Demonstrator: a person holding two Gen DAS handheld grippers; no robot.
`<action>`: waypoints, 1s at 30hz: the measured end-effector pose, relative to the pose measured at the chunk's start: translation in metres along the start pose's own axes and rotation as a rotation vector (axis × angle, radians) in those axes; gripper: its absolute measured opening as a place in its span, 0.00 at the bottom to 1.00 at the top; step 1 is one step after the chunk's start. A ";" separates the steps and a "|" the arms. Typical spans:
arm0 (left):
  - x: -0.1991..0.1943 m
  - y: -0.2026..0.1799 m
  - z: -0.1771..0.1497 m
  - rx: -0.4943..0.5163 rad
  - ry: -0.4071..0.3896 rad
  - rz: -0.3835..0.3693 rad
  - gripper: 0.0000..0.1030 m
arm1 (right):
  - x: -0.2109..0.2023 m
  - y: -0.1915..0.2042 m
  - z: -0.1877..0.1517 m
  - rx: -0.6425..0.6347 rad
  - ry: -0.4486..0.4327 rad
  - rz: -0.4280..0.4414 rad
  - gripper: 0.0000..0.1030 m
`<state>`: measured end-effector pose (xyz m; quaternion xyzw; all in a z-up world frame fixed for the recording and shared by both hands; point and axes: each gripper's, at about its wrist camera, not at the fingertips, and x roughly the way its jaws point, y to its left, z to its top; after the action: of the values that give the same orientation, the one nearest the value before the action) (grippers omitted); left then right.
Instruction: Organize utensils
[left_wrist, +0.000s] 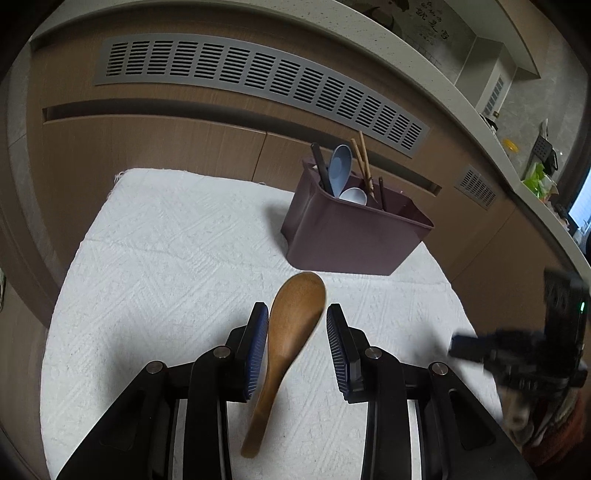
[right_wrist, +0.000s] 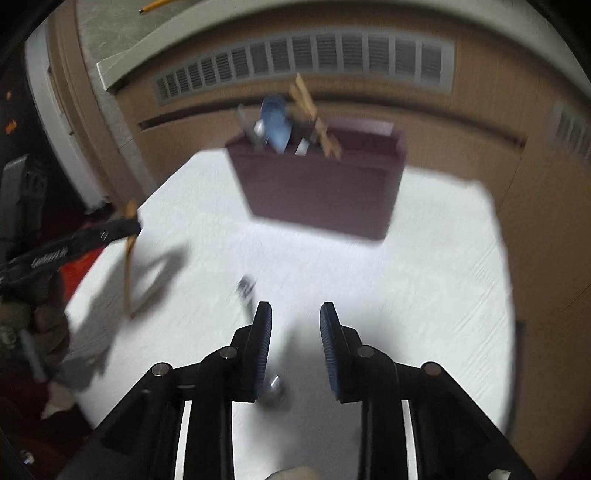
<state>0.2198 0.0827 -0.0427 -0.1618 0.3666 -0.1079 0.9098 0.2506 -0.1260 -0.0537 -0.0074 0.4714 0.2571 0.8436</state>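
— Where is the wooden spoon (left_wrist: 291, 332)?

— In the left claw (left_wrist: 297, 314), clamped across its bowl between the blue pads (left_wrist: 258, 343). The handle slants down toward the camera. It hangs above the white cloth (left_wrist: 166, 258), and the right wrist view shows its shadow lying apart from it.

— And the right claw (right_wrist: 295, 314)?

— Its pads stand apart with only cloth between them. A metal utensil (right_wrist: 275, 389) shows blurred at the inner side of its left finger, and the far pad is well away from it. I cannot tell what kind it is.

— Where does the holder sit?

— The maroon bin (left_wrist: 351, 240) stands on the far right part of the cloth, close to the cloth's far edge. Behind that edge rises the wood cabinet front with its grey vent grille (left_wrist: 258, 77). A blue spoon (left_wrist: 340, 164), a white spoon (left_wrist: 354, 195) and chopsticks (left_wrist: 364, 162) stand at the bin's left end; its right end looks open.

— Room to move?

— The cloth between claws and bin is bare, and so is its whole left side out to the bench edge.
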 end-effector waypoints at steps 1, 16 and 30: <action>0.000 0.000 -0.001 -0.005 0.001 0.003 0.33 | 0.005 0.000 -0.009 0.015 0.034 0.028 0.26; 0.026 0.013 -0.010 -0.038 0.075 0.053 0.33 | 0.041 -0.009 -0.022 0.090 0.098 0.009 0.21; 0.038 0.019 -0.012 -0.039 0.115 0.077 0.33 | 0.082 -0.029 0.049 0.301 -0.057 -0.225 0.25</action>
<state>0.2394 0.0852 -0.0822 -0.1586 0.4264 -0.0746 0.8874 0.3368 -0.1035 -0.0981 0.0735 0.4767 0.0876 0.8716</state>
